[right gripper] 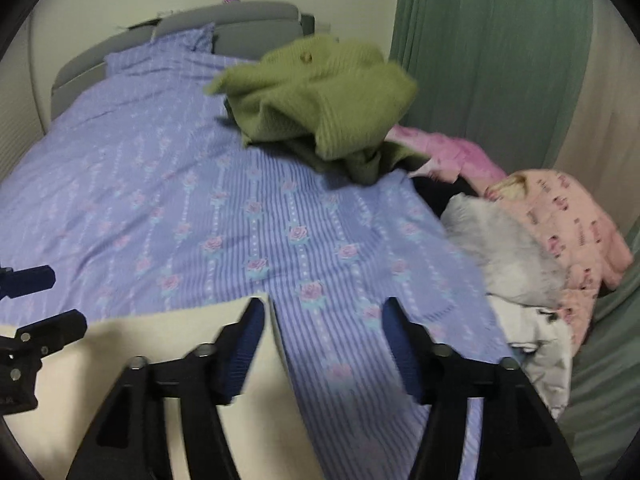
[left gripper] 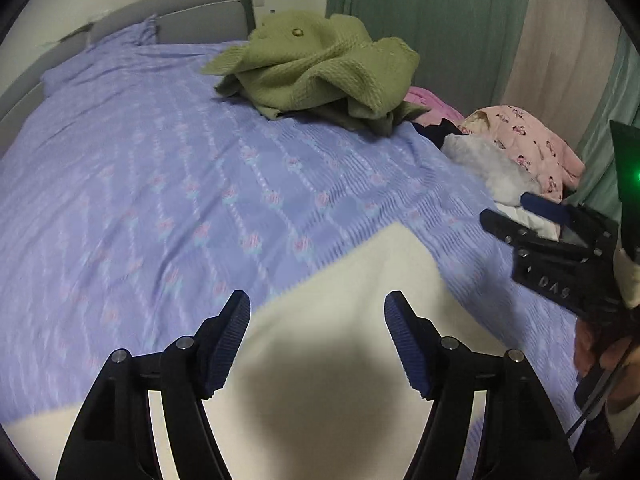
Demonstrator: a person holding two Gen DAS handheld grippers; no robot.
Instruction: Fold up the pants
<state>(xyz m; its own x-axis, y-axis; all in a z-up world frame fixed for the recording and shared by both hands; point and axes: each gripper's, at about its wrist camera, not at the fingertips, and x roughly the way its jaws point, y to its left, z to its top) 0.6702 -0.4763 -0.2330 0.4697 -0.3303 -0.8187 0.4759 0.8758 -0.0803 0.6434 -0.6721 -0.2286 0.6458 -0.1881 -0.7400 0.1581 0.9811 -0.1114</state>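
Note:
Cream pants (left gripper: 352,280) lie flat on the near part of the bed, their far corner pointing away from me. They also show at the lower left of the right wrist view (right gripper: 120,344). My left gripper (left gripper: 317,308) is open and empty, hovering over the pants. My right gripper (right gripper: 324,316) is open and empty, its left finger over the pants' right edge and its right finger over the sheet. The right gripper shows at the right edge of the left wrist view (left gripper: 560,248). The left gripper shows at the left edge of the right wrist view (right gripper: 36,312).
The bed has a purple floral sheet (left gripper: 160,180). A green knit blanket (left gripper: 320,64) is heaped at the far side. A pile of pink and white clothes (right gripper: 552,240) lies along the right edge by green curtains (right gripper: 480,60). A grey headboard (left gripper: 192,12) stands behind.

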